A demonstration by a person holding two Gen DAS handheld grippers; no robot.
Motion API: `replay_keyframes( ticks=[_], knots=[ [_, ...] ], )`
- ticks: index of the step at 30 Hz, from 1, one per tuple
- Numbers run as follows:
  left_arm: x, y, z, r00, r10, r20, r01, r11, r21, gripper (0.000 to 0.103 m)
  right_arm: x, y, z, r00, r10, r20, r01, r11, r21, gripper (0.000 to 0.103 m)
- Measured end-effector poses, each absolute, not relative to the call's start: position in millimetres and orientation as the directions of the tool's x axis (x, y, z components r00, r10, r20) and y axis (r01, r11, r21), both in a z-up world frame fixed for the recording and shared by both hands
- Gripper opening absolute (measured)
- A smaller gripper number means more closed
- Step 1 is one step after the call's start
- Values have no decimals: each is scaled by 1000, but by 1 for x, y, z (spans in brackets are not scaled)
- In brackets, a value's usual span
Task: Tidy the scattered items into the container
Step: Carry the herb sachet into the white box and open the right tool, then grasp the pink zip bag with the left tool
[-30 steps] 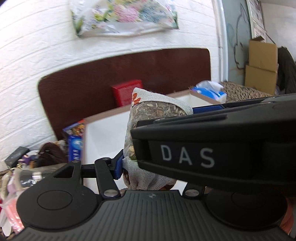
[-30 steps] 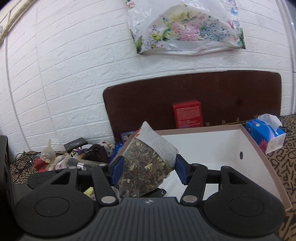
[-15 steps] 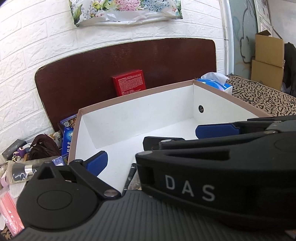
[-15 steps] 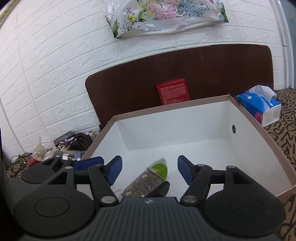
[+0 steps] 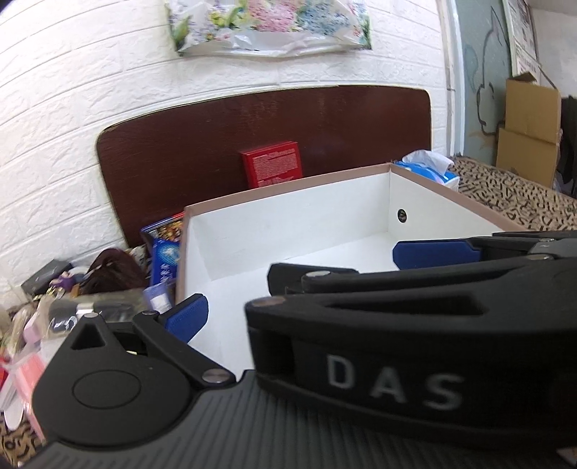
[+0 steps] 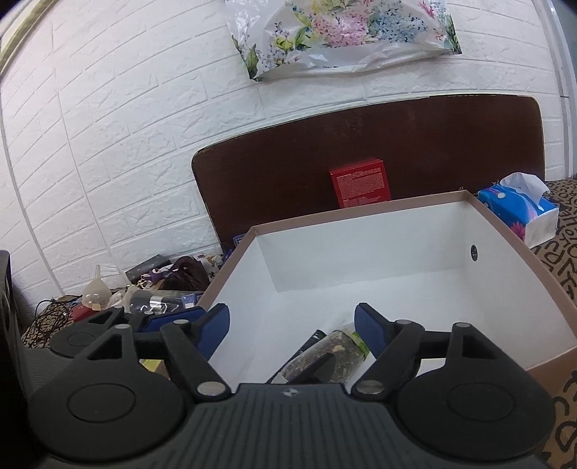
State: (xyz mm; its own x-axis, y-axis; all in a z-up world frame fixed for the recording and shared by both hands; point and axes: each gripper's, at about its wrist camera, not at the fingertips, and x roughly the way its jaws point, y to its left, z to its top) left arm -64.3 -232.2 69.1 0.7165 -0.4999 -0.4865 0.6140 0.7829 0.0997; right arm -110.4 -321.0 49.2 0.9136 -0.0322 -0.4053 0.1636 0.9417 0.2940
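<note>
While both handheld tools hang over the box, the scene reads as follows.

Container: a large open cardboard box with a pinkish-brown rim and white inside walls stands in front of a dark brown wooden board that leans on a white brick-pattern wall; a small round hole shows in its right-hand wall.

Task item: a clear packet of dried herb mix with a green end lies on the box floor at the near edge, beside a thin dark stick-like object; what that object is cannot be made out.

Right gripper: black frame, blue pads, jaws opening above the packet, the pads apart from it and pressing on nothing.

Left gripper: jaws spread wide with nothing between them; its left blue pad sits at the box's near-left corner, the other pad largely hidden behind the right tool's black body marked "DAS".

Scattered items: a cluttered heap lies left of the box, with a clear plastic funnel, dark cables and a brown bundle among it.

Surroundings: a red carton stands behind the box against the board, a blue tissue pack sits at its far-right corner, and a floral plastic bag hangs on the wall above.
</note>
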Motion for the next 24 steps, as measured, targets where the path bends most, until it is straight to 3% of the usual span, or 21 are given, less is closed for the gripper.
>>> replay_keyframes(
  ticks=[9, 24],
  knots=[
    [-106, -166, 71, 782, -469, -411, 557, 821, 122, 103, -138, -263, 58, 938, 65, -341, 37, 958, 283, 90],
    [-106, -77, 38, 796, -308, -521, 403, 912, 76, 103, -123, -147, 41, 864, 287, -414, -224, 955, 196, 93]
  ],
)
